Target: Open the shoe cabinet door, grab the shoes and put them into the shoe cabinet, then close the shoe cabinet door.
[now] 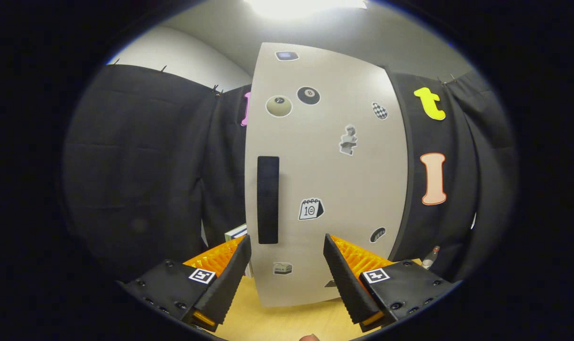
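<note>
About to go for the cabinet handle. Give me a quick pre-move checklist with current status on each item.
1. Cabinet door shut, so opening is the step due: ok, it faces the gripper closed.
2. Handle in sight: ok, the black vertical bar sits near the door's left edge.
3. Gripper open enough to take the handle: ok, fingers spread wide with nothing between them.
4. Handle lined up between the fingers: not ok, it stands ahead of the left finger, off centre.
5. Fingers apart from the door: ok, tabletop shows between them and the door.
6. Shoes ready to grab: cannot tell.
</note>
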### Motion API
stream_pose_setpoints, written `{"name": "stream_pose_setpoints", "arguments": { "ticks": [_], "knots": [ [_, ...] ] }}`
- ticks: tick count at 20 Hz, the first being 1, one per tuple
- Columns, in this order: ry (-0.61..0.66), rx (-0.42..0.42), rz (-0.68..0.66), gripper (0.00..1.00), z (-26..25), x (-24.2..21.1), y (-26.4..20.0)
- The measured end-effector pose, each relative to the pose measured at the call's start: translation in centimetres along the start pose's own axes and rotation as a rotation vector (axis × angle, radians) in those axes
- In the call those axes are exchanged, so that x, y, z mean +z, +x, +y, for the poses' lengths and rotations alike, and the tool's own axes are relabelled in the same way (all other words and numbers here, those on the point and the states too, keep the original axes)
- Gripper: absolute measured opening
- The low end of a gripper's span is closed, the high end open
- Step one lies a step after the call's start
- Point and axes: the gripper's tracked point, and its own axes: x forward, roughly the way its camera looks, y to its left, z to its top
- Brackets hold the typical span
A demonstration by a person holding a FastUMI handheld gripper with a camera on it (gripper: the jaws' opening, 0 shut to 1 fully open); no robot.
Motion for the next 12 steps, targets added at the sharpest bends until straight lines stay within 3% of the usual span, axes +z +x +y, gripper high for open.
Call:
{"name": "stream_pose_setpoints", "arguments": {
  "ticks": [12],
  "knots": [
    [-0.028,-0.266,-0.08,0.96,-13.9,3.6,-8.2]
  ]
}}
